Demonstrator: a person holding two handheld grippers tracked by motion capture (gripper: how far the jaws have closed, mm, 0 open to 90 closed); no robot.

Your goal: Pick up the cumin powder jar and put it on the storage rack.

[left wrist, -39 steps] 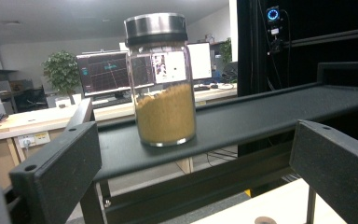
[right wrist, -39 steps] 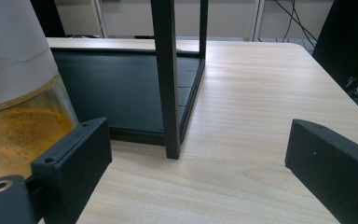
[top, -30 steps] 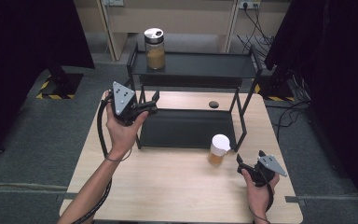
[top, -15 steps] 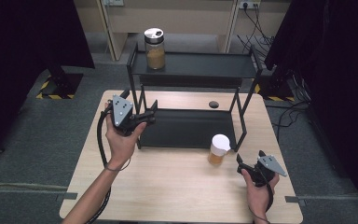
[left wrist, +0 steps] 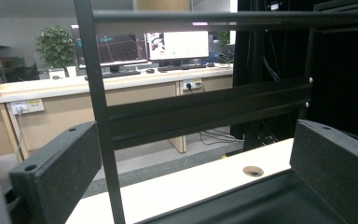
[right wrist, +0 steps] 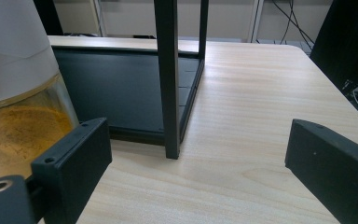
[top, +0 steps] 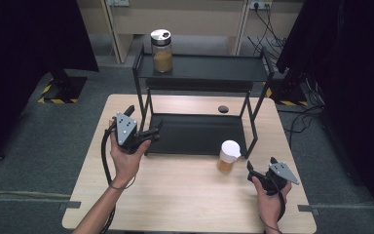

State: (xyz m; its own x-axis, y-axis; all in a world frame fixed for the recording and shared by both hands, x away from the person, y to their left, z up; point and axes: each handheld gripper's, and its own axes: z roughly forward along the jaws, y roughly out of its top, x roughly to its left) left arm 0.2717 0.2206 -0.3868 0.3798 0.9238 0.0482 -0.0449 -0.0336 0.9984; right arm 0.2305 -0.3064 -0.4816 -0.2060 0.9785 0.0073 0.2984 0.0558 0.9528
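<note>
A black two-tier metal rack point(top: 199, 92) stands on the pale wooden counter point(top: 185, 190), and everything else is placed here against it. On the rack's upper shelf, toward its left end, stands a glass jar point(top: 161, 50) of brown powder with a silver and white lid. A second jar point(top: 228, 156), white-capped and holding orange-yellow powder, stands upright on the counter just in front of the rack's front right leg point(right wrist: 168, 79); in the right gripper view it rises close at the left edge point(right wrist: 18, 93), just beside the left jaw. The left hand-held gripper point(top: 139, 134) is held at the rack's front left corner, its jaws apart with nothing between them except the rack's thin front left post point(left wrist: 100, 112), which crosses the left gripper view between them farther off. The right hand-held gripper point(top: 262, 174) hovers low over the counter in front of the rack's right end, to the right of the white-capped jar, its jaws wide apart and empty, pointed toward the rack's lower tray point(right wrist: 121, 88). A small dark round hole point(top: 223, 108) lies in the counter behind the rack's lower tray, also seen in the left gripper view point(left wrist: 252, 171).
</note>
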